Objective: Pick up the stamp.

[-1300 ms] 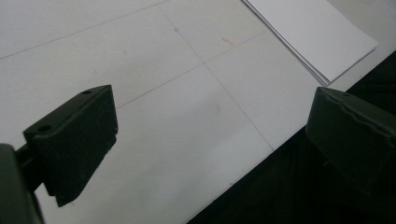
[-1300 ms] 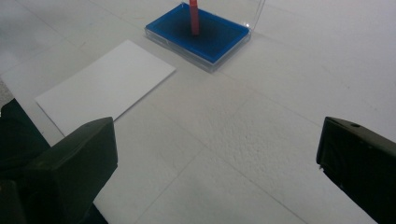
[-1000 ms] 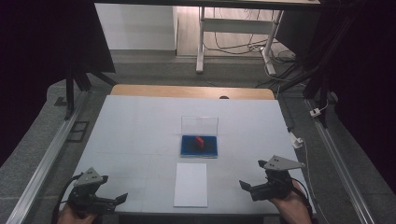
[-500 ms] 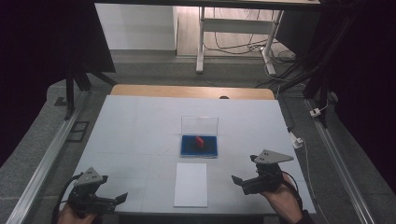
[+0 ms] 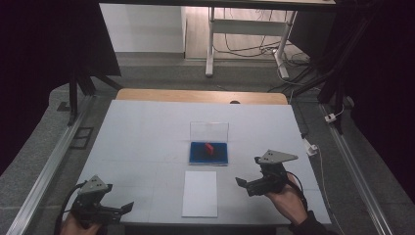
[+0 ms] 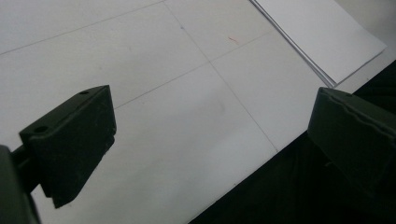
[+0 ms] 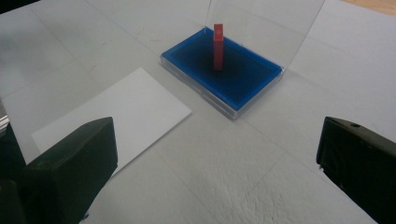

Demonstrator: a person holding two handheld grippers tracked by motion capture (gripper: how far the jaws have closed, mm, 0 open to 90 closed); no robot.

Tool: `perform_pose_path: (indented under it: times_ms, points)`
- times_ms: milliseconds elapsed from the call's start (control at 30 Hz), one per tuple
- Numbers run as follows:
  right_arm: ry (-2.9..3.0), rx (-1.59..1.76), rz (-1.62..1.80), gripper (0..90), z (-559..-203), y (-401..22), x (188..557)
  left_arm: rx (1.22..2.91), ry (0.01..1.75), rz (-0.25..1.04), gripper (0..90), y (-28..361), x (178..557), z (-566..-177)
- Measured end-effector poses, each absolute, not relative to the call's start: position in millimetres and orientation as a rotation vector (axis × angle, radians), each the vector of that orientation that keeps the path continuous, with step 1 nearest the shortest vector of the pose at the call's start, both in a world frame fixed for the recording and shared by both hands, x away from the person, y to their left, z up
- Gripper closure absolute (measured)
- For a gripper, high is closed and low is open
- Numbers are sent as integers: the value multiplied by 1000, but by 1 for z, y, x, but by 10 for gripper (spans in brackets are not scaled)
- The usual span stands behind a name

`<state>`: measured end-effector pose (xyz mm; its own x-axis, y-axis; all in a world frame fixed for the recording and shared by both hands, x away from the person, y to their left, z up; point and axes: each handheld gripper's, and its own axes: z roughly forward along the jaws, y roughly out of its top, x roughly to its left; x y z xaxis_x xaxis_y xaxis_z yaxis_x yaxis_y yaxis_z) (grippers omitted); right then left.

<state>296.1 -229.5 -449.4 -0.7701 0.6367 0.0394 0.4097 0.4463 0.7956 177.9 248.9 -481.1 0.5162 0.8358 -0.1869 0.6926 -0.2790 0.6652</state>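
While jaws gape, right gripper (image 5: 243, 185) faces red block (image 7: 218, 46) in blue tray (image 7: 243, 79).

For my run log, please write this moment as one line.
left gripper: open, idle | right gripper: open, facing red block | block: upright in blue tray | white sheet: untouched

Dim room, dark surround; white table (image 5: 147, 142) evenly lit from above, soft faint shadows. Bright floor patch at top of high view. Gripper views: near jaws blurred, soft grain. Slight glare on clear lid (image 7: 261, 28).
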Motion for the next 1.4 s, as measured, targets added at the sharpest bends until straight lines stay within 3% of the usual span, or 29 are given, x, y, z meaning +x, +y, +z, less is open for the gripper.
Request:
perform_pose_path:
  times_ms: [1400]
  points:
    - [2548, 909, 1074, 0, -474, -150, 375, 2065, 1241, 258, 0, 247, 179, -482]
